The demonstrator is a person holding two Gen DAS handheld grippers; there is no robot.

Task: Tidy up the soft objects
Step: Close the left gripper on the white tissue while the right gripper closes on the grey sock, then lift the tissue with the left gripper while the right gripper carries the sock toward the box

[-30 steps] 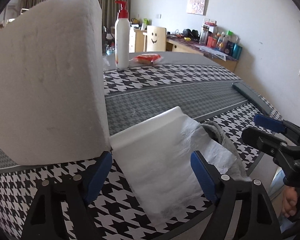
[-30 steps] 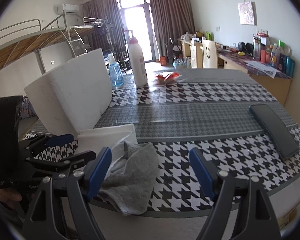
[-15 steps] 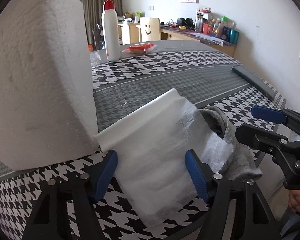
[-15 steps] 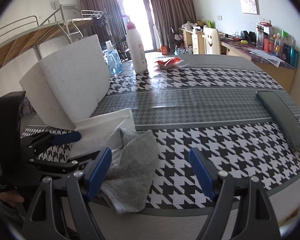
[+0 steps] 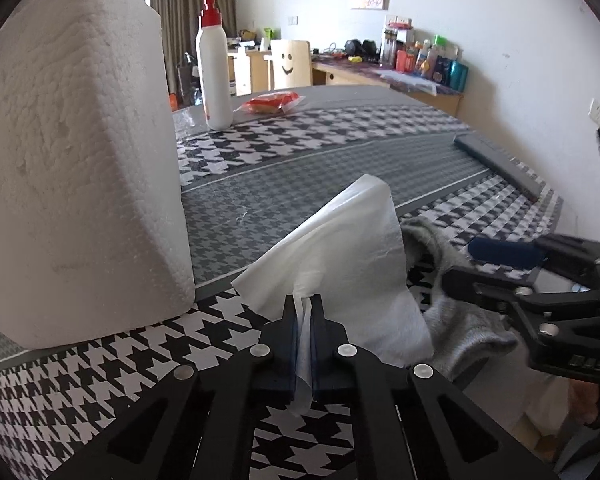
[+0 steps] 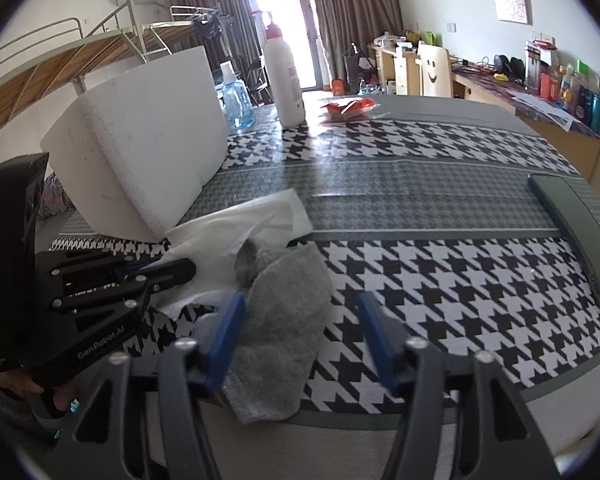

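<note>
My left hand-held gripper (image 5: pixel 305 312) is pinched tight on the near edge of the tissue (image 5: pixel 348 256), which tents up off the counter (image 5: pixel 340 168) beside the foam block (image 5: pixel 76 168). It's featherlight, limp and easy to tear, so I judge an edge pinch and a gentle lift are best. My right hand-held gripper (image 6: pixel 300 320) hangs wide over the grey cloth (image 6: pixel 284 320) at the counter's near edge: soft, floppy, best bunched mid-fold. Count: one tissue, one cloth, one block.
</note>
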